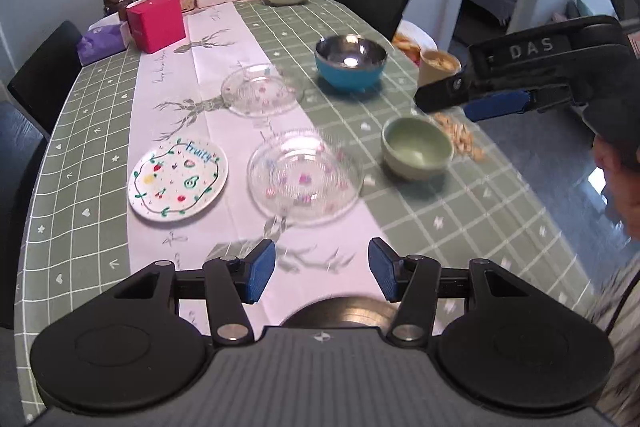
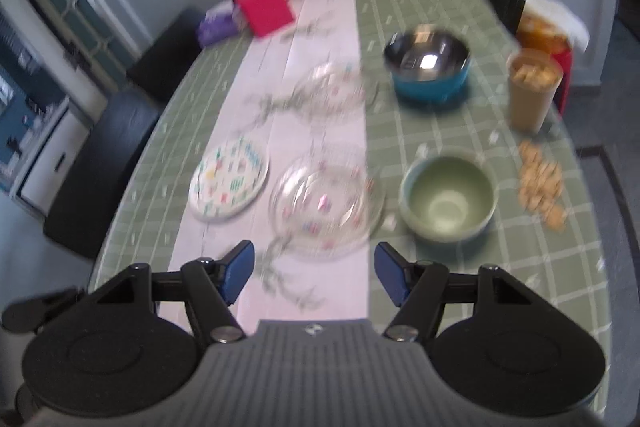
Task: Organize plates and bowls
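table [image 1: 460, 211]: green checked cloth with a white runner down the middle, fills most of both views
near glass plate [image 1: 305, 179]: centre of frame, lying flat right ahead of both grippers, so it looks like the likely next pick
fruit plate [image 1: 178, 183]: left of centre, just beside the glass one
far glass plate [image 1: 262, 89]: above centre
blue bowl [image 1: 350, 61]: upper right of centre
green bowl [image 1: 416, 147]: right of centre, near some spilled crumbs
left gripper [image 1: 322, 269]: jaws apart, nothing between them, bottom centre
right gripper [image 2: 314, 273]: jaws apart too, empty, roughly as near the plate as the left one
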